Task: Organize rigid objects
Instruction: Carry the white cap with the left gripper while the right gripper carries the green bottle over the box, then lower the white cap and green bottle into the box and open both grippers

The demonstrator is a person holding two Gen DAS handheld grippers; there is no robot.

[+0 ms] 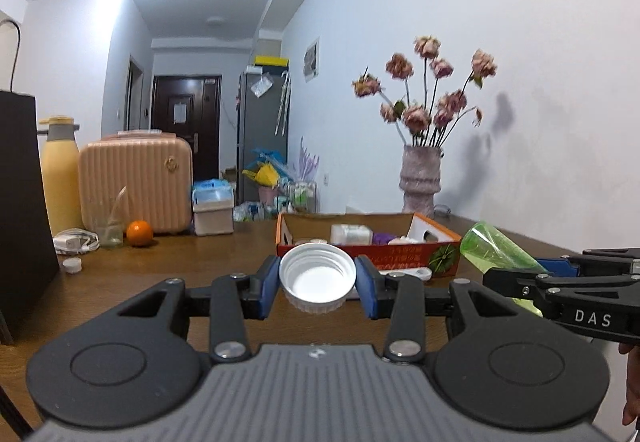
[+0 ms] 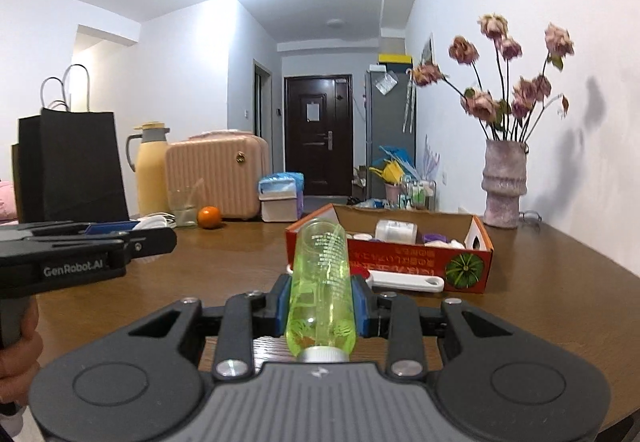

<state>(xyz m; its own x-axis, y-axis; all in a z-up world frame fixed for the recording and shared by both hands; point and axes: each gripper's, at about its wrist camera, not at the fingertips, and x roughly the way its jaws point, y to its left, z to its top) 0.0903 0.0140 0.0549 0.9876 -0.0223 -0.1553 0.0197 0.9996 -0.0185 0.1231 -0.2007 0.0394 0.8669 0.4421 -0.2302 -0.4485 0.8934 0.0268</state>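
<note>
My left gripper (image 1: 317, 287) is shut on a white screw cap (image 1: 317, 278), its hollow side facing the camera, held above the wooden table (image 1: 192, 266). My right gripper (image 2: 321, 302) is shut on a clear green plastic bottle (image 2: 320, 282) that points away from the camera, neck end toward me. That bottle (image 1: 492, 248) also shows at the right of the left wrist view. Beyond both stands an orange cardboard box (image 2: 400, 258) with several small white and purple items inside. A white flat tool (image 2: 408, 281) lies in front of the box.
A vase of dried flowers (image 2: 502, 186) stands by the wall behind the box. At the far left are a black paper bag (image 2: 72, 166), a yellow thermos (image 2: 150, 170), a pink case (image 2: 216, 178), a glass (image 2: 182, 208) and an orange (image 2: 209, 217).
</note>
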